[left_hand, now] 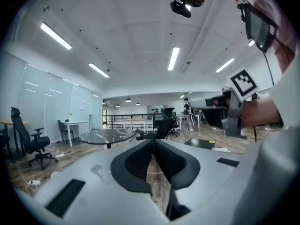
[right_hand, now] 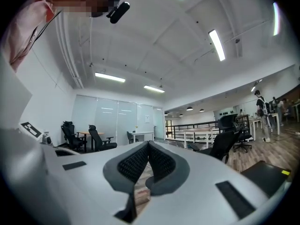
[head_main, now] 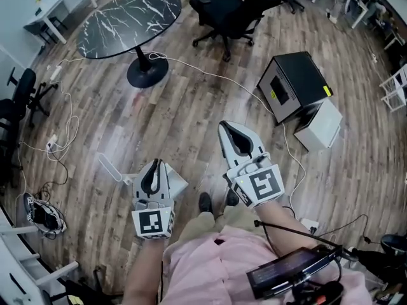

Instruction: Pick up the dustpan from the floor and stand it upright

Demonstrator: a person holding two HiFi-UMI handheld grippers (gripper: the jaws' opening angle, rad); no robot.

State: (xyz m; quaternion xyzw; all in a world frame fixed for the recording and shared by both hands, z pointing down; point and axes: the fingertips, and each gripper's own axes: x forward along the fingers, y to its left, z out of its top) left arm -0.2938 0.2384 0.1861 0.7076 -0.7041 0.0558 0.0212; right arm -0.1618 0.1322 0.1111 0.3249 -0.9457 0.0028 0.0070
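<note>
Head view shows the dustpan flat beneath the nearer left gripper, handle running up-left; it and the right gripper are closed, empty

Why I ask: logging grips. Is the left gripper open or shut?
Shut: the left gripper has its jaw tips meeting, nothing between them.

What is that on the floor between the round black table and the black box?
A thin white cable snakes over the wood floor from the round black table's base toward the black box; the head view shows it.
</note>
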